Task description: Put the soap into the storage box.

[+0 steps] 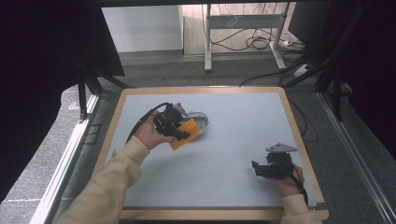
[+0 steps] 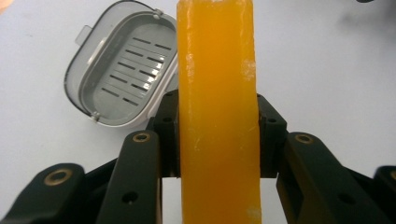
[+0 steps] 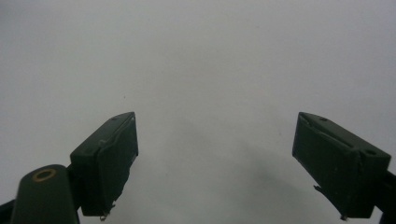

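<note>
An orange soap-like bar stands upright between the jaws of my left gripper, which is shut on it. From above, the left gripper holds the bar just over the table's left-middle. A grey oval soap box with a slotted drain tray lies open on the table just beyond the bar, and in the high view this box sits right of the gripper. My right gripper rests low at the front right, and in its own view the right gripper is open with bare table between the jaws.
The pale grey tabletop has a wooden rim. Behind it on the floor stand metal desk legs with loose cables. Black curtains hang at both sides.
</note>
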Action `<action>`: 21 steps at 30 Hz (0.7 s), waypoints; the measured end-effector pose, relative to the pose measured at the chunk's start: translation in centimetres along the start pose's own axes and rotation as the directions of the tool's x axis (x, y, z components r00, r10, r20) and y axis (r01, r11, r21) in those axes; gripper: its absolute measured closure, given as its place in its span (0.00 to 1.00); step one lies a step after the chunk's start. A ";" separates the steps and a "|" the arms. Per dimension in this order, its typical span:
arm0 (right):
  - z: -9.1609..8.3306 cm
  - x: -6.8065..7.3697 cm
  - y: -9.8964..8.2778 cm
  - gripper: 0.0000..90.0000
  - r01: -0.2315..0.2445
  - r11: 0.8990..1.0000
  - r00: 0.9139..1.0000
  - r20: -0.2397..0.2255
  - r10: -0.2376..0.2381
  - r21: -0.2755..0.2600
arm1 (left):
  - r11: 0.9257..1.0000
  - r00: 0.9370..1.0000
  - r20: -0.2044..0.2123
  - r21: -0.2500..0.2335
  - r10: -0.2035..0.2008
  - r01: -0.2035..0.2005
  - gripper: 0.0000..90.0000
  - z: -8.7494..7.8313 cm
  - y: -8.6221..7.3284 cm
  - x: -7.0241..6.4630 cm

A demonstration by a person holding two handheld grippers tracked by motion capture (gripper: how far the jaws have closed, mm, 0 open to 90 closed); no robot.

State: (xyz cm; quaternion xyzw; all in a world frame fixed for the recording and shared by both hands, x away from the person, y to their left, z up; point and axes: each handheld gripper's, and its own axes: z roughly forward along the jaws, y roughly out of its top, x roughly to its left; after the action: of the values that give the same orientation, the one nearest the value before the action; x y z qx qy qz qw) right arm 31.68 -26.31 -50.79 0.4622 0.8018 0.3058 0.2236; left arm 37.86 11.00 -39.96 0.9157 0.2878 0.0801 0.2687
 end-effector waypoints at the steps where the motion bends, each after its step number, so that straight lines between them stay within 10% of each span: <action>1: 0.0 0.0 0.0 0.16 0.000 1.000 1.000 -0.001 0.000 0.000 | 1.000 1.000 -0.001 -0.006 -0.009 0.009 0.69 -0.1 0.0 0.2; 21: -0.1 -0.3 0.0 0.16 -0.020 1.000 1.000 0.015 0.020 0.004 | 1.000 1.000 -0.015 -0.012 -0.010 0.010 0.69 -0.8 0.3 1.9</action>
State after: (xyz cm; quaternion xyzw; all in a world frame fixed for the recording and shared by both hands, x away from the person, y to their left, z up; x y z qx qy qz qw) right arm 31.74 -26.64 -50.67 0.4731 0.7960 0.3031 0.2254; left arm 39.27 12.25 -39.11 0.9121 0.2938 0.0875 0.2722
